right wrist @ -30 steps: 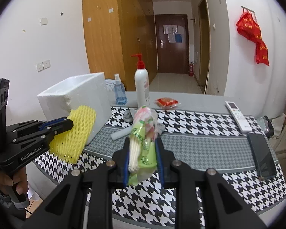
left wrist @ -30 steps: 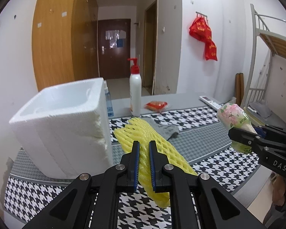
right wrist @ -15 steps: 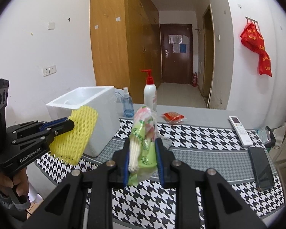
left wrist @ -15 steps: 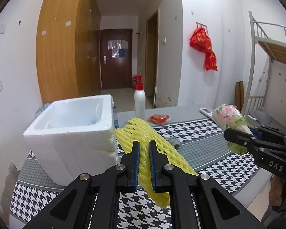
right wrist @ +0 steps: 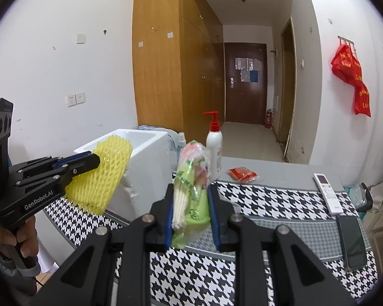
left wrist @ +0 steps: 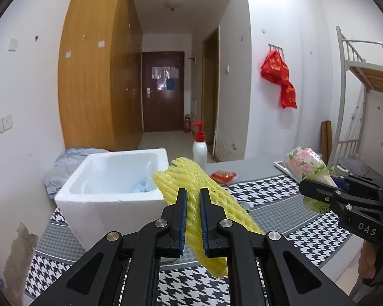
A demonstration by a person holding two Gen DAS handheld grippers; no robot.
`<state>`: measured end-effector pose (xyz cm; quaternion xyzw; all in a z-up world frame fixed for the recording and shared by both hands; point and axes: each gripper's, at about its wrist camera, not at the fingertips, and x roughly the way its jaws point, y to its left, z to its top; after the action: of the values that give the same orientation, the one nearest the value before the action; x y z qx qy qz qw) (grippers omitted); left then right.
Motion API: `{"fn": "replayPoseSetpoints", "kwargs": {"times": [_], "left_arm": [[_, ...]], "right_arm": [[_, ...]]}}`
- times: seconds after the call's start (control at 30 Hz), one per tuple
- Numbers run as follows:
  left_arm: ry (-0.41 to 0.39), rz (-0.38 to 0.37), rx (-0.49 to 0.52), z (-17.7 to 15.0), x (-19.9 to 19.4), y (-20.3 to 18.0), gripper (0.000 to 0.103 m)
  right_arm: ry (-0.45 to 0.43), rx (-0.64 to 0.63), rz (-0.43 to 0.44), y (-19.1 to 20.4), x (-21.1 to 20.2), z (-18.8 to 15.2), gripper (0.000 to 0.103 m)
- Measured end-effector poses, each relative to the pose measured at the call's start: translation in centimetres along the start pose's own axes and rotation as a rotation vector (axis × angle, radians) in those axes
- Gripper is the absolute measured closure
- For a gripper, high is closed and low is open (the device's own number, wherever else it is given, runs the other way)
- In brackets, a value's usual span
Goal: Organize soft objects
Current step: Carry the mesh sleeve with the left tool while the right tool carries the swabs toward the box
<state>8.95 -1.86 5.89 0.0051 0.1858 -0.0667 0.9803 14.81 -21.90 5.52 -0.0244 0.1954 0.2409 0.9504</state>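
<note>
Yellow foam net (left wrist: 191, 188) hides box (left wrist: 109, 199) corner.

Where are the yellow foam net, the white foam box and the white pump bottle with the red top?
yellow foam net (left wrist: 191, 178), left wrist view, upper mesh above the jaws
white foam box (left wrist: 109, 211), left wrist view, front wall
white pump bottle (right wrist: 214, 148), right wrist view, bottle body

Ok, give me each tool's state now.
Left tool: closed on the yellow foam net.
Right tool: closed on the green floral packet.
</note>
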Motion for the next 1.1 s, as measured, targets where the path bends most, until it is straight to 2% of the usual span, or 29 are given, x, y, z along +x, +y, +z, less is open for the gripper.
{"fn": "replayPoseSetpoints", "kwargs": {"times": [0.3, 0.4, 0.6, 0.8, 1.1], "left_arm": [[-0.038, 0.044, -0.011, 0.9, -1.0, 1.3, 0.092], [-0.029, 0.035, -0.034, 0.9, -1.0, 1.9, 0.092], [-0.041, 0.086, -0.038, 1.0, -1.4, 2.8, 0.092], [-0.044, 0.098, -0.059, 1.1, -1.9, 3.8, 0.092], [-0.051, 0.159, -0.067, 0.8, -2.8, 5.1, 0.092]], "right_arm": [[-0.010, -0.027, 0.036, 1.2, 0.7, 0.8, 0.075], [-0.013, -0.034, 0.055, 1.7, 1.0, 1.0, 0.075], [-0.014, -0.047, 0.089, 2.6, 1.6, 1.2, 0.075], [-0.015, -0.059, 0.123, 3.6, 2.2, 1.6, 0.075], [-0.008, -0.084, 0.178, 5.4, 3.4, 2.2, 0.075]]}}
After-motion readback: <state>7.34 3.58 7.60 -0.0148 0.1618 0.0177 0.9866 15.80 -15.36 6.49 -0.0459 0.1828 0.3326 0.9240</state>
